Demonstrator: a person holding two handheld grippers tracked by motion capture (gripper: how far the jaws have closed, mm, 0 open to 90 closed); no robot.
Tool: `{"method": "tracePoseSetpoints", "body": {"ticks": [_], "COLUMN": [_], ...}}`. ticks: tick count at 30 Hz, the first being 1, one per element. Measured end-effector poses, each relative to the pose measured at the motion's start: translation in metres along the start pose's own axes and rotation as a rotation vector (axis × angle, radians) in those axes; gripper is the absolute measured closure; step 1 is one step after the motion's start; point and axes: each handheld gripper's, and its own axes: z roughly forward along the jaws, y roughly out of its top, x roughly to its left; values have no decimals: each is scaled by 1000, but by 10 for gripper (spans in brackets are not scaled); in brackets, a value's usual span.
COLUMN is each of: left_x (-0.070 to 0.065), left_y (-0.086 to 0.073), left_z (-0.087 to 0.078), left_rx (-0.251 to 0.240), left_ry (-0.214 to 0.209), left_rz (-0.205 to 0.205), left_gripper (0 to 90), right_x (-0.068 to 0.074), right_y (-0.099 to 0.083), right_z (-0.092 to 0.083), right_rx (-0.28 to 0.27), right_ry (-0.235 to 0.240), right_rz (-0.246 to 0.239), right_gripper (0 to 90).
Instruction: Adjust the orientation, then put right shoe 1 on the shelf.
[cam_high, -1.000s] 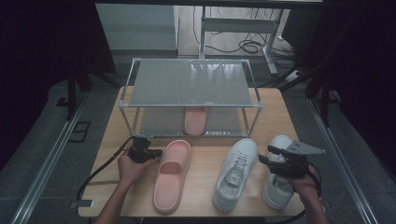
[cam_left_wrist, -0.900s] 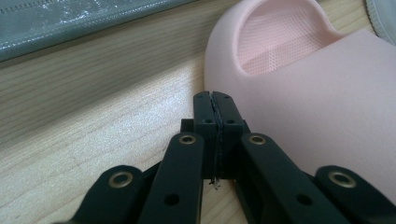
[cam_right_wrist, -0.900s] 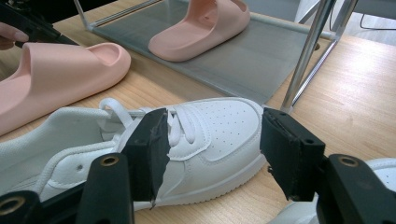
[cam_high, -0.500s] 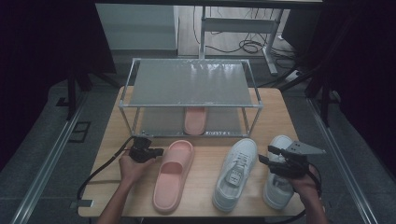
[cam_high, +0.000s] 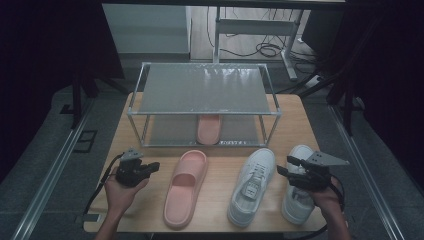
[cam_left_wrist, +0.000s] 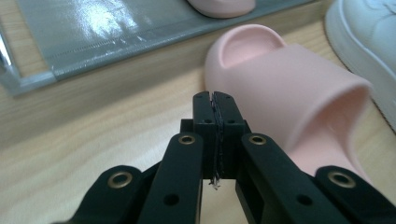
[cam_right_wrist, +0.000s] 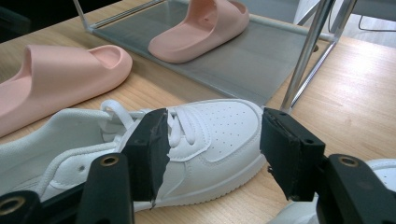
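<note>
A pink slipper (cam_high: 185, 187) (cam_left_wrist: 289, 93) lies on the wooden table, toe toward the rack. Its mate (cam_high: 209, 127) (cam_right_wrist: 196, 28) sits on the rack's lower shelf. Two white sneakers stand to the right: one (cam_high: 252, 185) (cam_right_wrist: 196, 135) mid-table, the other (cam_high: 299, 192) by the right edge. My left gripper (cam_high: 152, 166) (cam_left_wrist: 215, 100) is shut with nothing in it, just left of the table slipper and apart from it. My right gripper (cam_high: 285, 166) (cam_right_wrist: 212, 140) is open over the right sneaker, pointing at the middle sneaker without touching it.
A two-tier metal rack (cam_high: 205, 90) with a grey top shelf stands at the back of the table (cam_high: 295, 125). Its legs (cam_right_wrist: 303, 56) rise close to the sneakers. Bare wood lies left of the left gripper. Cables trail off the table's front edge.
My left gripper has drawn back to the left, away from the pink slipper, and risen a little. The right gripper and the shoes have stayed put.
</note>
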Motion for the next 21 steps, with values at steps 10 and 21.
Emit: {"method": "tracePoseSetpoints", "body": {"ticks": [10,21], "left_x": [-24,-39], "left_y": [-19,-30], "left_z": [-15,-17], "left_rx": [-20,11], "left_ry": [-56,-109], "left_rz": [33,51], "left_gripper": [857,787], "right_x": [-1,1], "right_y": [0,0], "right_z": [0,2], "right_rx": [0,3], "right_ry": [-4,1], "right_rz": [2,-4], "right_gripper": [427,427]}}
